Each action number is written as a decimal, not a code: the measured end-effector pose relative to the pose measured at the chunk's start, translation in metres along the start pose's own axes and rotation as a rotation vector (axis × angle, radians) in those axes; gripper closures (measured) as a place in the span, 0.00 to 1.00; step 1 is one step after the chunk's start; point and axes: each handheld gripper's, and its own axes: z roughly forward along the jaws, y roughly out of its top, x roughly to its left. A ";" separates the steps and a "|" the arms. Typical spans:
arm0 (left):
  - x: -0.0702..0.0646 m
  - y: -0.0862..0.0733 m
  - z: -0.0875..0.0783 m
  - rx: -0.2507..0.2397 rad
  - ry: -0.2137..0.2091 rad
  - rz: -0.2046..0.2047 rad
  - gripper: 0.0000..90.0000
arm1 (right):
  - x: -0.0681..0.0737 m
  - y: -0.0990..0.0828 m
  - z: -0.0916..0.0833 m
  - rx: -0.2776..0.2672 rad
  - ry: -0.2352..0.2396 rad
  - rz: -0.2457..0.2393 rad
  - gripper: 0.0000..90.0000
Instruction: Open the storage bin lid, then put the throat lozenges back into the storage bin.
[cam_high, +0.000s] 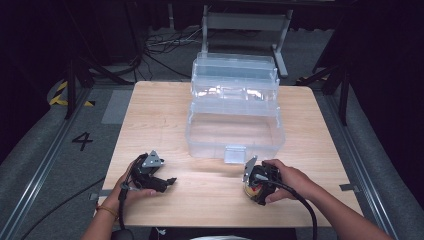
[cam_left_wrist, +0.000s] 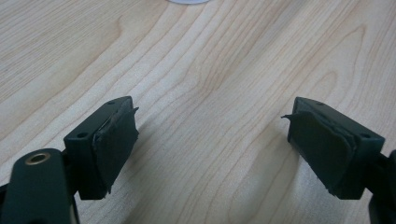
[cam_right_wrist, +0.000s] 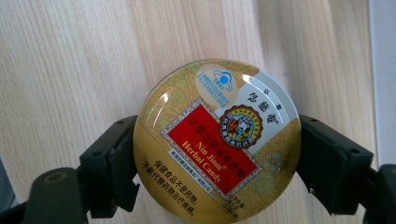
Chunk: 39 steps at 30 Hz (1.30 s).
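A round gold candy tin (cam_right_wrist: 217, 140) with a red label sits between the two black jaws of my right gripper (cam_right_wrist: 217, 161), which press on its left and right sides just above the wooden table (cam_right_wrist: 70, 70). From above, the right gripper (cam_high: 258, 184) and tin (cam_high: 249, 190) are at the table's front right, below the clear plastic toolbox (cam_high: 234, 112). My left gripper (cam_high: 167, 183) rests at the front left, jaws wide apart. In the left gripper view its fingers (cam_left_wrist: 112, 144) frame bare wood, with the left gripper (cam_left_wrist: 212, 149) holding nothing.
The clear toolbox stands open at the table's middle back, its lid and trays raised and its latch (cam_high: 235, 154) facing me. Dark floor, cables and a metal frame (cam_high: 245, 22) lie beyond the table (cam_high: 150, 115). A number 4 (cam_high: 82, 141) is marked on the floor at left.
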 end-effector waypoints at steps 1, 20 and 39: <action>0.000 0.000 0.000 0.000 0.000 0.000 0.18 | -0.001 -0.002 -0.001 -0.001 -0.004 0.009 0.23; 0.000 0.000 0.000 0.000 0.003 -0.001 0.18 | -0.014 -0.027 -0.034 -0.044 -0.049 0.034 0.23; -0.001 0.000 0.000 0.001 0.011 -0.006 0.18 | -0.021 -0.037 -0.061 -0.032 -0.077 0.044 0.23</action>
